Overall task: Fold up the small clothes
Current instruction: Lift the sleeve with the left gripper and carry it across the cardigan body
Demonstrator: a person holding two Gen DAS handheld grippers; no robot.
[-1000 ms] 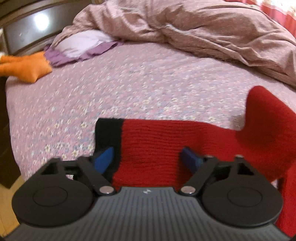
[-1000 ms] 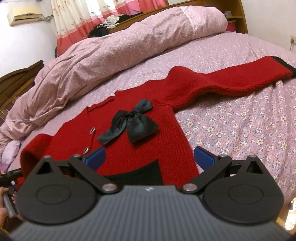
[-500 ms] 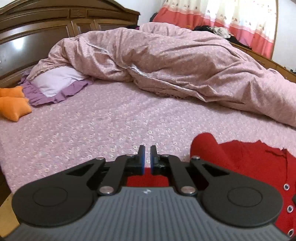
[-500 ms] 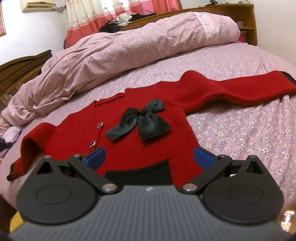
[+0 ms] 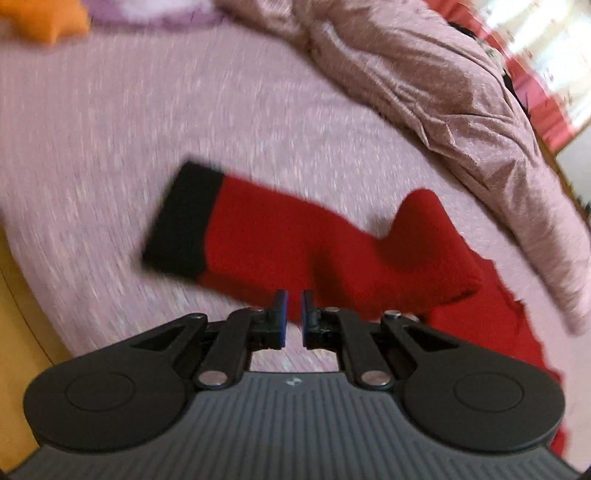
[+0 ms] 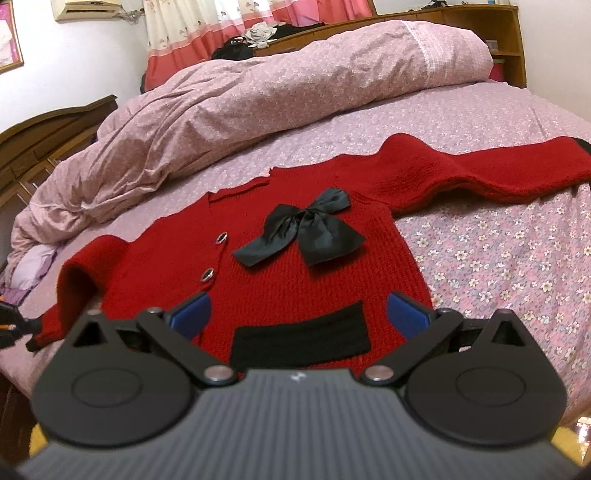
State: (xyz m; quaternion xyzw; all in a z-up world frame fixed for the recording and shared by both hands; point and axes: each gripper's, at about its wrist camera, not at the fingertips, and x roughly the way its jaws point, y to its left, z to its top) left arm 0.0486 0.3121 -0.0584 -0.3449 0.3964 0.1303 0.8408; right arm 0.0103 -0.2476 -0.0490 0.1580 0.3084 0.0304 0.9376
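A red knit cardigan lies face up on the flowered bed sheet, with a black bow on its chest and a black band near the hem. Its right sleeve stretches out flat to the right. My left gripper is shut on the lower edge of the left sleeve. That sleeve's black cuff points up and left, and the view is blurred by motion. My right gripper hovers open over the hem, touching nothing.
A crumpled pink duvet is heaped along the far side of the bed. An orange cushion and a purple pillow lie near the dark wooden headboard. The bed's near edge and the yellow floor lie to the left of the sleeve.
My left gripper went from open around the sleeve to shut on it, then swung and rolled with the sleeve in its grip. My right gripper shifted only slightly and stays open.
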